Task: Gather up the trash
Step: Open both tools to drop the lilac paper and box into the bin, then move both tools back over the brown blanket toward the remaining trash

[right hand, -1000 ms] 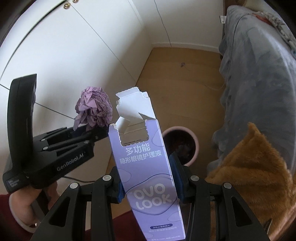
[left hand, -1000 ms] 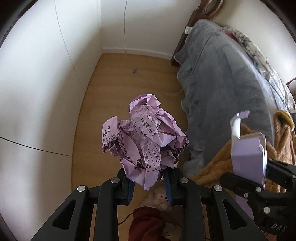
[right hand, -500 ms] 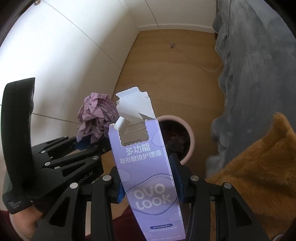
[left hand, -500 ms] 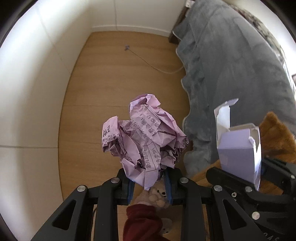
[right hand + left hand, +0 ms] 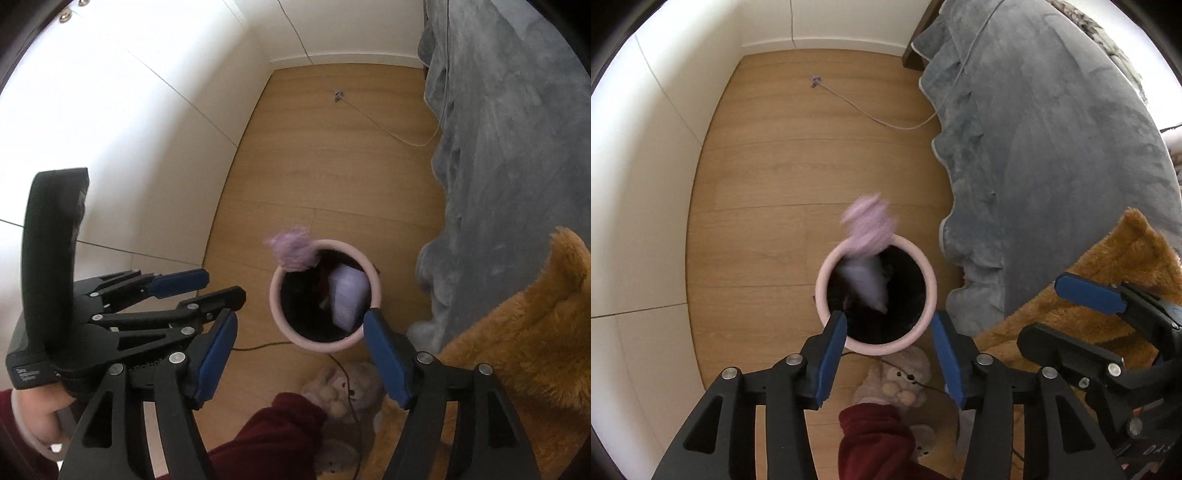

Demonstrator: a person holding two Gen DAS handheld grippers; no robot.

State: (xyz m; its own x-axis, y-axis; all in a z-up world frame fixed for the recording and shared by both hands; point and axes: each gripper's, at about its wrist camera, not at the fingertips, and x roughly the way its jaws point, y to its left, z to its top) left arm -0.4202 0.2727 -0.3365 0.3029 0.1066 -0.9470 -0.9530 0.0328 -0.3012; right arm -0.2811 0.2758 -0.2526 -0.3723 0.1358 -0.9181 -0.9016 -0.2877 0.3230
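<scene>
A pink round bin (image 5: 822, 291) (image 5: 274, 295) stands on the wooden floor right below both grippers. The crumpled purple paper ball (image 5: 870, 230) (image 5: 293, 251) is blurred in mid-air over the bin's far rim. The lilac carton (image 5: 866, 282) (image 5: 349, 295) is dropping inside the bin. My left gripper (image 5: 888, 332) (image 5: 218, 288) hangs above the bin's near rim, jaws opening, nothing between them. My right gripper (image 5: 300, 325) (image 5: 1075, 321) is beside it on the right, jaws opening and empty too.
A bed with a grey blanket (image 5: 1052, 147) fills the right side, with an orange-brown fleece (image 5: 1108, 266) draped at its near end. A plush slipper (image 5: 901, 380) and a dark red garment (image 5: 871, 439) lie just below the bin. A thin cable (image 5: 871, 118) crosses the floor; white walls close the left.
Both grippers have sunk and tipped down over the bin and opened. The paper ball has left the left jaws and the carton the right jaws; both are falling toward the bin.
</scene>
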